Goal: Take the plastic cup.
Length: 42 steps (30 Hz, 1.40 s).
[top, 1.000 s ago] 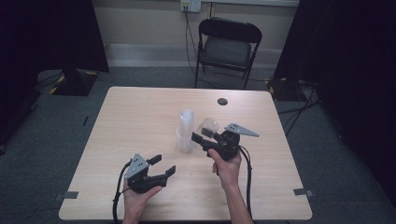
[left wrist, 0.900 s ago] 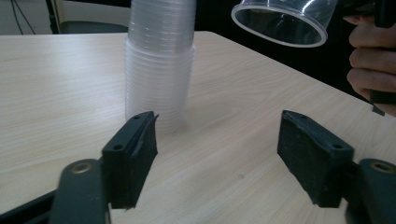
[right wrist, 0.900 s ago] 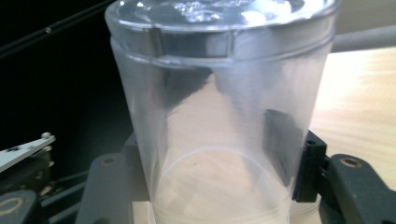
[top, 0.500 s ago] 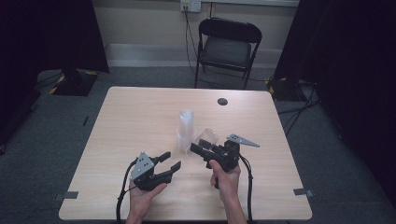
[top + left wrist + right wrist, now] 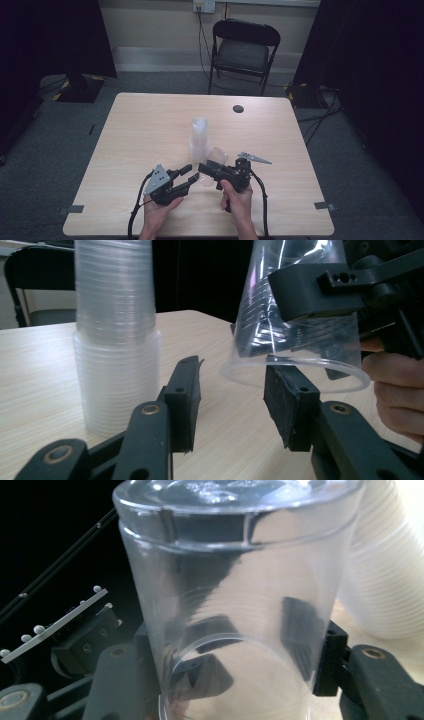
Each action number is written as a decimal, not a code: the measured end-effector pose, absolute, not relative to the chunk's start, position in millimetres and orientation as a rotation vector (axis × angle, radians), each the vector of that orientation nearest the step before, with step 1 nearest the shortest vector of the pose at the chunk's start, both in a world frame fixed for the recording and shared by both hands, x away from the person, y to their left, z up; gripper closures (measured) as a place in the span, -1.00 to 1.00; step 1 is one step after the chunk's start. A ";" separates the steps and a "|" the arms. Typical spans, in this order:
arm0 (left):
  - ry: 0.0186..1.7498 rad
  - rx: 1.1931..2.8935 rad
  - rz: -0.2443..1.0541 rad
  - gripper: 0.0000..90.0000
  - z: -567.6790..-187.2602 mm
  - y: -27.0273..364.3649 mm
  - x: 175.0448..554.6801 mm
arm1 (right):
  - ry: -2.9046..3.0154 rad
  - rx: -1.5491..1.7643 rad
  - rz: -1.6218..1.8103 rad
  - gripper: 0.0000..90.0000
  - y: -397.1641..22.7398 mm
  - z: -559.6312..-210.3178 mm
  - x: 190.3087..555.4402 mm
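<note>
Both grippers have come closer to the lower edge of the frame since the earlier pictures, and they now nearly meet at the lower middle of the high view. At the lower left of centre, the left gripper has its jaws spread apart and grasps nothing; in the left gripper view its rubber-faced pads stand on either side of the rim of a clear plastic cup. That cup is clenched by the right gripper, lifted above the wooden table and tilted. It looks empty, thin and glossy, with fine ridges around its wall and a rolled rim. A little farther up, at the middle of the frame, stands a stack of clear cups, upright on the table, many nested in each other, looking milky. Toward the upper part, a small dark round disc lies on the table, and beyond it is a black folding chair.
</note>
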State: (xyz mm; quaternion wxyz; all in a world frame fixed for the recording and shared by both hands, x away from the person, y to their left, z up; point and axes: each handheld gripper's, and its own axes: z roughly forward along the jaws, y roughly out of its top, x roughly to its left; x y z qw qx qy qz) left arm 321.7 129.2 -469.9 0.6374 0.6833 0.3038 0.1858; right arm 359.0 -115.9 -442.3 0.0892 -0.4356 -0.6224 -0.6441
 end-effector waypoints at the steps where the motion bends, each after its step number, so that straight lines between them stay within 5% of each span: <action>1: 0.696 1.560 0.426 0.29 -470.6 128.5 321.9 | -1.843 -1.284 -1.920 -0.07 -116.0 -443.2 358.4; 26: 0.648 1.470 0.532 0.50 -479.8 111.6 320.1 | -1.778 -1.269 -1.818 -0.07 -104.6 -451.3 353.6; 42: 0.690 1.468 0.477 0.81 -484.9 116.2 321.5 | -1.840 -1.337 -1.809 -0.43 -105.1 -455.1 354.3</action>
